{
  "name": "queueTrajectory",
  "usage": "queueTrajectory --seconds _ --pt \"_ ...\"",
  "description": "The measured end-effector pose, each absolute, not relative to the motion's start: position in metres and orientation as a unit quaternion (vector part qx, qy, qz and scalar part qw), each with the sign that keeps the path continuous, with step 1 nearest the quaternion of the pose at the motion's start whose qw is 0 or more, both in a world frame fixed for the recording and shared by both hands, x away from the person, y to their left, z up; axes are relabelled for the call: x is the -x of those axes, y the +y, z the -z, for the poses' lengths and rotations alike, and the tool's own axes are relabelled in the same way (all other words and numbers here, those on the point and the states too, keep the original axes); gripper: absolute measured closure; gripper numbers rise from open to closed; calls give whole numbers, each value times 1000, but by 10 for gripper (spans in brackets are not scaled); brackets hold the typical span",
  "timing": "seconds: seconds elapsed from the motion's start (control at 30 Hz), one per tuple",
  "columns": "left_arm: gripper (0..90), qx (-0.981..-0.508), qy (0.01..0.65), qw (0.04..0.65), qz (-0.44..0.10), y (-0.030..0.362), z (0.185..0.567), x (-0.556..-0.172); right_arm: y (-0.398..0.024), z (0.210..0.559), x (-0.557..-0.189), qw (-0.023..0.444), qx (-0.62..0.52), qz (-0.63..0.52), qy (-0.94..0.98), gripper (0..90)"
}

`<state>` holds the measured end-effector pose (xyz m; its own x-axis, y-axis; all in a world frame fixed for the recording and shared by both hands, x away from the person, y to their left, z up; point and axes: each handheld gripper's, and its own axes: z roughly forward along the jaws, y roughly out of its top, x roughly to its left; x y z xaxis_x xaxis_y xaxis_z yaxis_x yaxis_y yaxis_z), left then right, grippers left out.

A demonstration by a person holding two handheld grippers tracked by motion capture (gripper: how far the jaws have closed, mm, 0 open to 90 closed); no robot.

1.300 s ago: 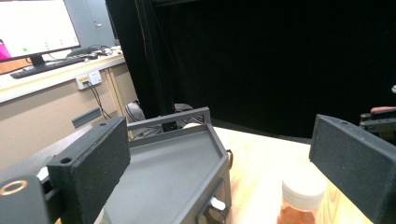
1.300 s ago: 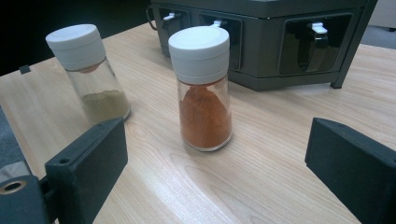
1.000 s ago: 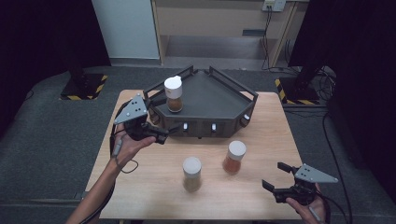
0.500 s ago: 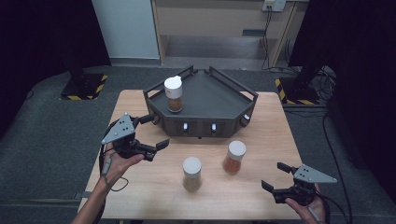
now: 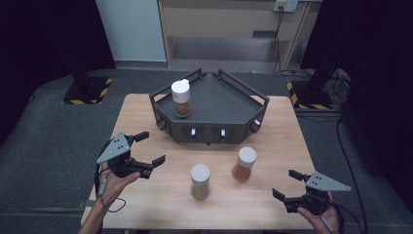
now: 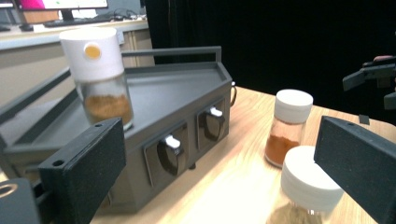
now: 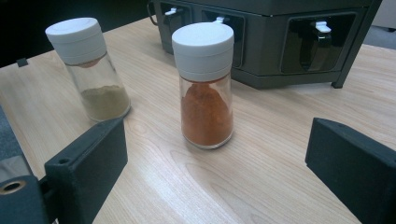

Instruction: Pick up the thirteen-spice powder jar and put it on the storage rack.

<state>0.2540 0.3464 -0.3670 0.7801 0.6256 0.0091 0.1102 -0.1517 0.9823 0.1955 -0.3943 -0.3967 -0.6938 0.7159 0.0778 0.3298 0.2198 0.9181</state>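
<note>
Glass, hard and slick: grip below the cap. My left hand-held gripper (image 5: 146,153), jaws just widened and empty, points at the pale-spice jar (image 5: 200,181) standing mid-bench (image 5: 146,204). Orange-spice jar (image 5: 244,165) just right. My right hand-held gripper (image 5: 287,187) gapes, empty.

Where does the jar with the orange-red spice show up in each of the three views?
High view: the orange-red spice jar stands right of centre on the table, in front of the dark rack.
Left gripper view: right of centre, behind the pale-spice jar.
Right gripper view: centre.
Shared landmark: the rack's front.
</note>
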Motion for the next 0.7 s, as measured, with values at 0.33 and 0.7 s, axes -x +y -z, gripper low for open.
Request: queueTrajectory --seconds 0.33,0.7 --pt "15 -731 285 583 -209 362 384 -239 -394 397 -196 185 -345 -520 759 60" --pt "15 -731 307 574 -206 370 399 -229 -393 397 -196 185 -345 -520 759 60"
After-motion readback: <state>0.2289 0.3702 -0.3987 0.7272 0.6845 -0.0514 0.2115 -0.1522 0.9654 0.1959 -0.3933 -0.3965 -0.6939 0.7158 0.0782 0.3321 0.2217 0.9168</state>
